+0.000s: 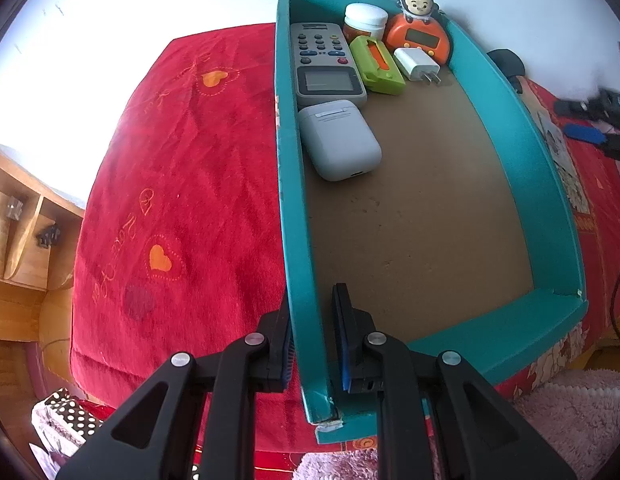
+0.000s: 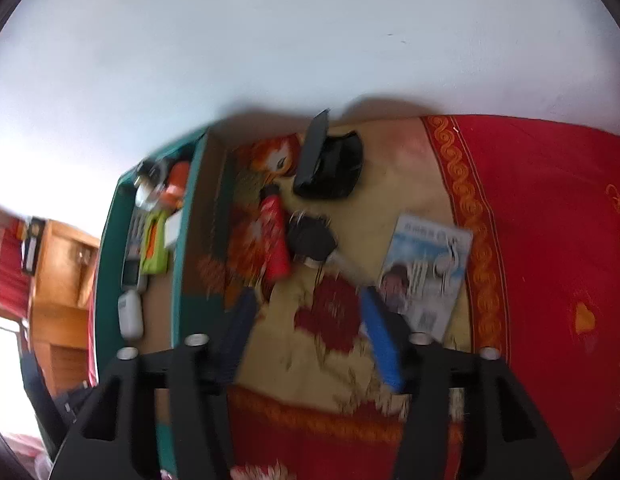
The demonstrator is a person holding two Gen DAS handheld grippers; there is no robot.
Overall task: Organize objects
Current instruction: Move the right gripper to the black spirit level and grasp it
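Observation:
A teal tray [image 1: 510, 128] with a brown floor lies on a red cloth. At its far end lie a grey remote [image 1: 324, 64], a white earbud case [image 1: 338, 142], a green case [image 1: 376, 66], a white charger [image 1: 416, 63], a white-lidded jar [image 1: 364, 20] and an orange monkey clock [image 1: 416, 34]. My left gripper [image 1: 312, 302] straddles the tray's left wall near the front corner, pinching it. My right gripper [image 2: 306, 300] is open and empty above a floral cloth. Ahead of it lie a red tube [image 2: 275, 240], a black key fob [image 2: 310, 238], a card [image 2: 424, 272] and a black pouch [image 2: 330, 164]. The tray [image 2: 186, 248] shows at its left.
A wooden cabinet [image 1: 18, 240] stands to the left of the bed. A white wall runs behind. A pink fluffy rug [image 1: 570, 420] and a polka-dot bag [image 1: 66, 416] lie below the bed edge. Dark items and a blue object [image 1: 584, 134] lie to the right of the tray.

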